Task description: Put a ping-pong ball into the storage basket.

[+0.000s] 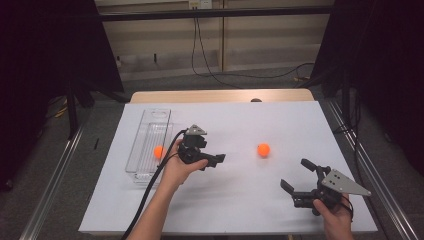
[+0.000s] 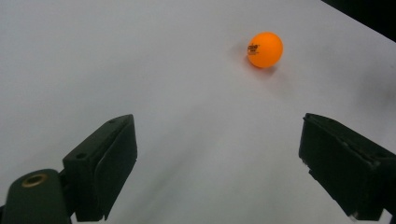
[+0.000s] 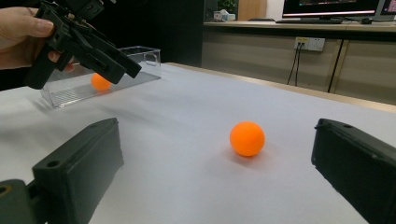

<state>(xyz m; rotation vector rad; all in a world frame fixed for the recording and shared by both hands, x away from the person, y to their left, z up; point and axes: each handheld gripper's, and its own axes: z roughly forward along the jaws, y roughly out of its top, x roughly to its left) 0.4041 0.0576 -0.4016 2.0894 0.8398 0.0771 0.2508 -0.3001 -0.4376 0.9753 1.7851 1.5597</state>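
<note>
two small orange table-tennis balls are on record. one orange ball on the white sheet [image 1: 263, 150] lies in the open, right of centre on the white table covering [image 1: 240, 200], touching neither gripper. in the left gripper view it [image 2: 265, 49] sits far ahead of the jaws, toward the right one, and carries small dark print too fine to read. in the right gripper view it [image 3: 247, 138] rests between the two jaws but beyond their tips, with bare sheet on all sides.

the second orange ball [image 1: 159, 152] lies inside the clear plastic rectangular tray [image 1: 150, 131] at the left of the table. the person's left hand covers the tray's near right edge from above, and the ball is seen through the tray wall, so its exact seat on the tray floor cannot be made out.

the left gripper [image 1: 212, 161], carried just right of the tray, has its jaws released and spread wide with nothing between them. the right gripper [image 1: 299, 176], at the near right of the table, is likewise released, jaws wide apart and unloaded. its holding hand is cut off by the bottom edge of the high view.
</note>
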